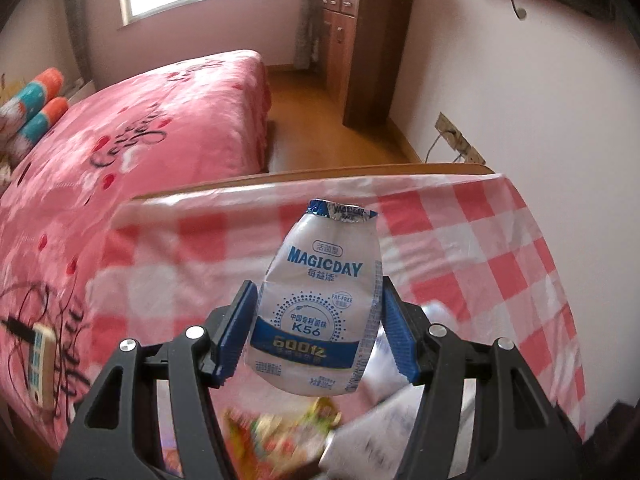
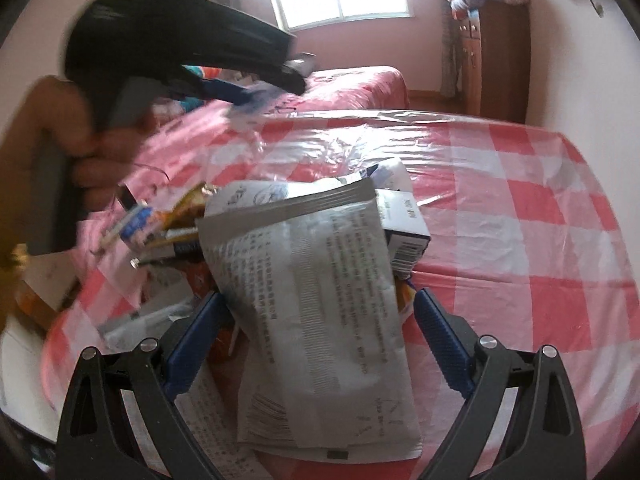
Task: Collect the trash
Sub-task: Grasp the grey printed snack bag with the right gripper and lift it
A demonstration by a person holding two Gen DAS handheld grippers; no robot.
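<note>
The left gripper [image 1: 316, 328] is clenching its blue fingers [image 1: 236, 336] on both sides of a crumpled white drink bottle [image 1: 320, 300], which is sitting upright at the centre of the left wrist view, lifted clear of the bench [image 1: 480, 240] with its red-and-white checked cover. The right gripper [image 2: 316, 344] is hanging with its fingers [image 2: 440, 340] released, spread to either side of a grey printed bag [image 2: 312, 280] that is lying on top of the trash pile; the pads are not visibly pressing on it. In the upper left of the right wrist view the left gripper is showing as a dark blur, with a hand [image 2: 96, 152] wrapping its handle. Judging by this, one piece is being carried off while the next is being lined up; the coming move is calling for a bin or sack for the bottle, and none is showing. The wrappers under the bottle at the bottom of the left view are smeared by motion, the small box [image 2: 404, 228] behind the bag is half covered, and the pink bed [image 1: 140, 120] is filling the left.
</note>
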